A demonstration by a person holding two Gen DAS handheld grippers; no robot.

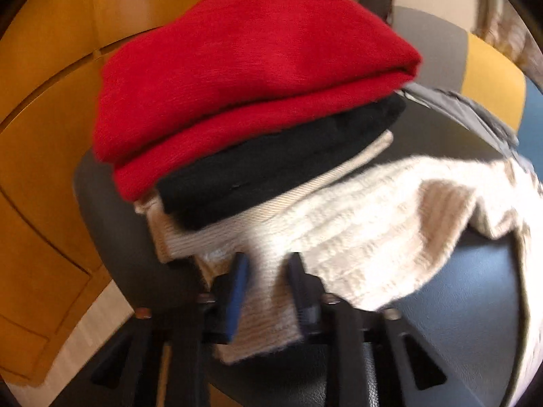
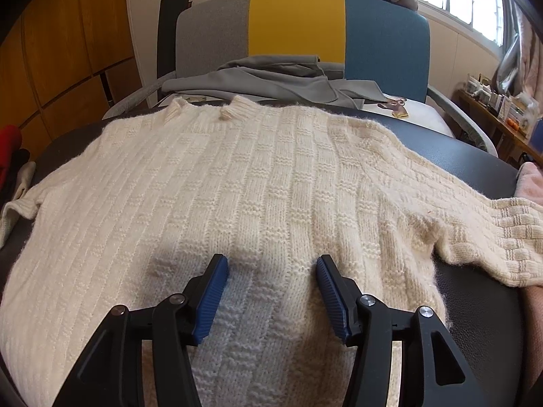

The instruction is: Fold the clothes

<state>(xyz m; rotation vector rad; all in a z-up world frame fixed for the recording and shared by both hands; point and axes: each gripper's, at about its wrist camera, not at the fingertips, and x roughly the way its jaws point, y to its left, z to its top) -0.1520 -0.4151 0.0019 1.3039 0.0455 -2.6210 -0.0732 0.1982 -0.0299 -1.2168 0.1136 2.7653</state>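
Left gripper (image 1: pixel 268 291) clamps cream knit sweater (image 2: pixel 237 186) sleeve beside folded stack (image 1: pixel 251 101). Right gripper (image 2: pixel 271 288) wide apart, empty, over sweater body. Carry sleeve inward across sweater, keep knit flat.

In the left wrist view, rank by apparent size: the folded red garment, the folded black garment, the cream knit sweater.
1. Red garment and cream knit sweater: similar, unranked, since nearness enlarges the sweater.
2. Black garment, mostly covered.
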